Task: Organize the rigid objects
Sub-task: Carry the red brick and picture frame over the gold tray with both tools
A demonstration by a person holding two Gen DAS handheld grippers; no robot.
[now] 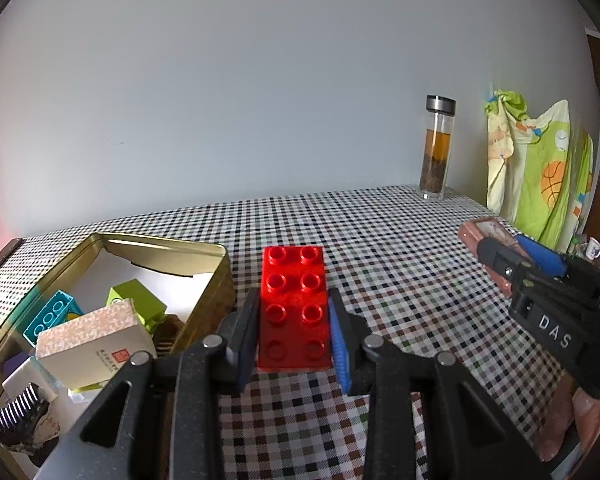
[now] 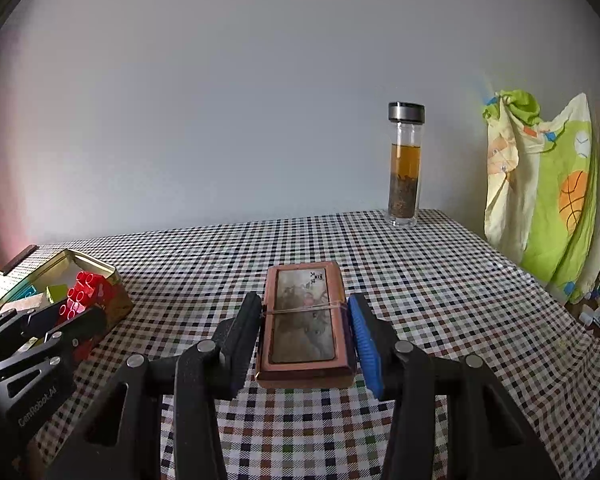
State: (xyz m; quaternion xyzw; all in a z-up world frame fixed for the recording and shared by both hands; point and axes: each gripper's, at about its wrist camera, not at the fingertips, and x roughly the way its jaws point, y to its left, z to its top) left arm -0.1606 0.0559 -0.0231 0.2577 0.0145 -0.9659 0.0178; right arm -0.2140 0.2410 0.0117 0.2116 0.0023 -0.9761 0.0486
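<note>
The left gripper [image 1: 294,330] is clamped on a red building brick [image 1: 293,308], its pads pressed to the brick's long sides, studs facing up, held above the checked tablecloth [image 1: 400,280]. The right gripper [image 2: 306,334] grips a flat pinkish box [image 2: 305,322] (a thin band runs across its pictured lid) in the same way, also clear of the cloth. Just left of the brick stands an open gold tin [image 1: 204,248] holding a teal brick [image 1: 50,314], a green block [image 1: 140,300] and a speckled carton [image 1: 94,340]. At the far edge by the wall stands a glass tea bottle [image 2: 405,164]; patterned fabric [image 2: 548,200] hangs to the right.
</note>
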